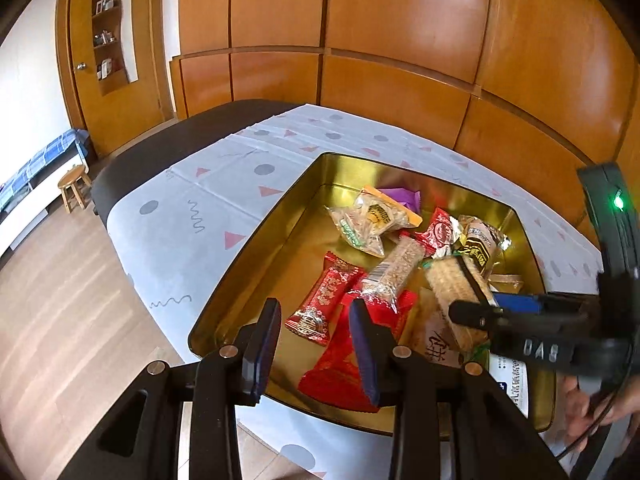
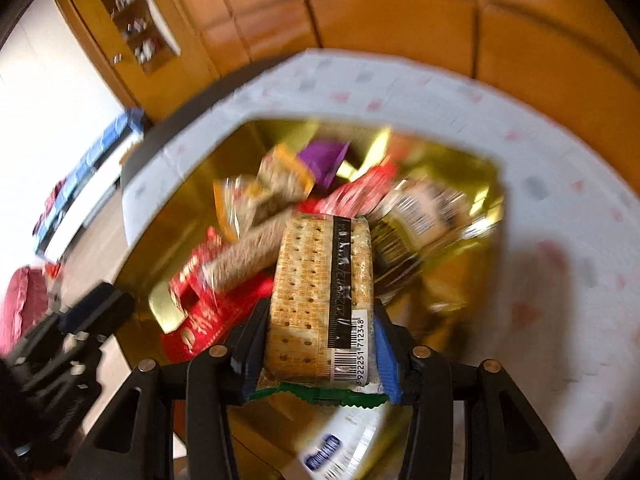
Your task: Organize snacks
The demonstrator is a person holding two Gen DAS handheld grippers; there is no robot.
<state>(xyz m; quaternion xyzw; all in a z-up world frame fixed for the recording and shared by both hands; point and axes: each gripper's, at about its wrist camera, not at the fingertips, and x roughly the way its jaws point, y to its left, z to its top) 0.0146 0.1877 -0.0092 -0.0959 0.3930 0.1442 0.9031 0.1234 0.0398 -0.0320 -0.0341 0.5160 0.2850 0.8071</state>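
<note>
- Your right gripper [image 2: 318, 344] is clamped on a clear-wrapped cracker packet [image 2: 320, 296]: both blue pads press its long sides, barcode end nearest the camera, green crimped seal hanging below the jaws. Gripping across the narrow width likely keeps the stack flat and unbroken.
- The packet is carried over the gold tin [image 2: 464, 280], above the pile; judged, you are about to set it in.
- Your left gripper [image 1: 316, 344] has its jaws parted and empty. It hangs over the tin's near edge [image 1: 224, 320], above a red wrapper [image 1: 328, 300] it does not touch, probably waiting its turn.
- In the tin: a sesame bar [image 1: 394, 270], a peanut-brittle packet [image 1: 368, 220], a purple wrapper [image 1: 400, 196], a round red sweet [image 1: 438, 232], a black-and-gold packet [image 1: 478, 246].
- The tin sits on a patterned tablecloth [image 1: 192, 204].
- Hard to read: the right wrist view is motion-blurred, so labels below the packet are illegible. The white label [image 1: 510, 376] near the right gripper is cut off by it. Whether the packet touches the pile, you cannot tell.
</note>
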